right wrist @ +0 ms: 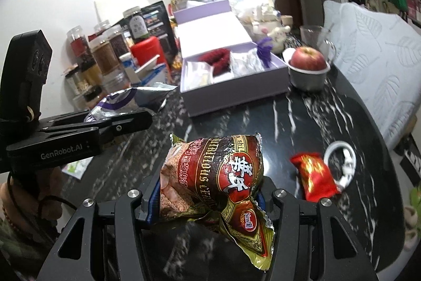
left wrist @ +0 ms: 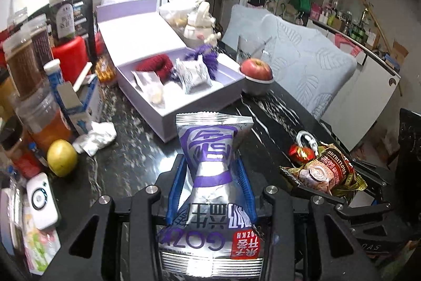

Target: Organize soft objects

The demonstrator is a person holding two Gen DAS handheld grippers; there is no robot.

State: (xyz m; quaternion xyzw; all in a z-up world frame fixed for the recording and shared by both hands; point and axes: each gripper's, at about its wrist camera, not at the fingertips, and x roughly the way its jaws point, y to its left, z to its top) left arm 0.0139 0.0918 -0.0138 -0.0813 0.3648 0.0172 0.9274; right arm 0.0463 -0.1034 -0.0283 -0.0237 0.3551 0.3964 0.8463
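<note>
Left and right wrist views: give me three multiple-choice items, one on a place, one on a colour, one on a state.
1. Where is the red apple?
A. in the purple box
B. on a small grey bowl beside the box
C. in the right tongs

2. What colour is the knitted piece in the purple box?
A. dark red
B. green
C. yellow

3. What are the left tongs doing?
A. open, empty
B. shut on the silver-purple packet
C. shut on the apple

Answers: 1 B, it sits on the bowl by the box's corner; 2 A, its ribbed wool is dark red; 3 B, blue pads pinch the packet's waist.
</note>
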